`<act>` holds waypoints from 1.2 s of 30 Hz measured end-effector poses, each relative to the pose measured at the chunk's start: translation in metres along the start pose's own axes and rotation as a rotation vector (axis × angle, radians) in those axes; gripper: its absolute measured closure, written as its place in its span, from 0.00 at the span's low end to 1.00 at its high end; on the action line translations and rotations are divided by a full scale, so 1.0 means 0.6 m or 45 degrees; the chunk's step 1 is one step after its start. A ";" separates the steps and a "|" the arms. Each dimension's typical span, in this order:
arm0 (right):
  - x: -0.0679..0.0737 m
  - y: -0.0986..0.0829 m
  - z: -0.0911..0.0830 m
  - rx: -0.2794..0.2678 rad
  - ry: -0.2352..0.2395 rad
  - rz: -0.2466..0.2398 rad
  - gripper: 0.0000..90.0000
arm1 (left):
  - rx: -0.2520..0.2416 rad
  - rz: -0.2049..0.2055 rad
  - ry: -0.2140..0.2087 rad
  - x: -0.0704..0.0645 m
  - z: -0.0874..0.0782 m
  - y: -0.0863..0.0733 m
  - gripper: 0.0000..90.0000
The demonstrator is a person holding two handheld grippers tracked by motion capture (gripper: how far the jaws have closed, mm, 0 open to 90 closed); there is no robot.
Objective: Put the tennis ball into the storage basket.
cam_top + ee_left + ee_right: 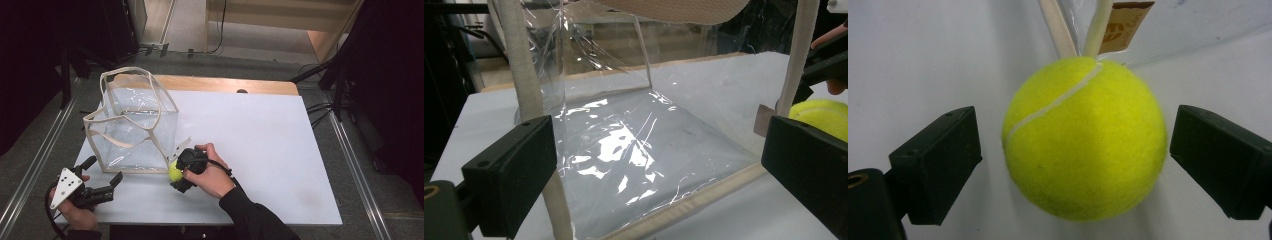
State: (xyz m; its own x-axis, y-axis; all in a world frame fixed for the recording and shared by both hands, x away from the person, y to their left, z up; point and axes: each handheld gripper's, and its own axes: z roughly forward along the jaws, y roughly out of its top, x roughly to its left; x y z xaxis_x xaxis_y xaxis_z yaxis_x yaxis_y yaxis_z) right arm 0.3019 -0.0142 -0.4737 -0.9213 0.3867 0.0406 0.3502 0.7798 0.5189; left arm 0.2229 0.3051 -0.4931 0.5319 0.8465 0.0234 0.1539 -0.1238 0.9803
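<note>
A yellow-green tennis ball (175,172) (1085,140) lies on the white table (260,130), touching the near right corner of a clear plastic bag (132,125) with beige trim and handles. My right gripper (180,171) (1073,160) is open, one jaw on each side of the ball with a gap on both sides. My left gripper (106,169) (659,175) is open near the table's front left edge, facing the bag's (634,130) near side with nothing between its jaws. In the left gripper view, the ball (821,112) shows at the right, behind the bag's corner strip.
The bag stands upright with its mouth open, its handles (125,75) arching above it. A small brown tag (1123,22) hangs at the bag's corner, just beyond the ball. A wooden strip (225,84) borders the table's far edge. Dark stands (340,75) rise at the right.
</note>
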 end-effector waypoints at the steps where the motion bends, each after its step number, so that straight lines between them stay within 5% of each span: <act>1: 0.000 0.000 0.003 0.000 0.005 0.007 0.05 | -0.003 -0.001 0.000 0.000 0.000 0.000 0.01; 17: 0.002 0.005 0.019 0.039 -0.008 0.004 0.14 | -0.008 -0.003 -0.002 0.002 0.000 0.000 0.01; 21: 0.000 0.004 0.020 0.045 -0.015 -0.011 0.25 | -0.008 -0.006 -0.001 0.001 0.000 0.000 0.01; 36: -0.004 0.005 0.015 0.045 0.017 -0.009 0.26 | -0.008 -0.003 -0.003 0.002 0.000 0.000 0.01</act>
State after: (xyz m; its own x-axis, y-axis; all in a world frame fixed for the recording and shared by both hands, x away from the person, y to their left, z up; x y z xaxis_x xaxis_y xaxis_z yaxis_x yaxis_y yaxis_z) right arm 0.3066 -0.0083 -0.4800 -0.9259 0.3746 0.0481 0.3489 0.7997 0.4886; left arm 0.2232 0.3060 -0.4932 0.5334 0.8456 0.0210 0.1498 -0.1189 0.9815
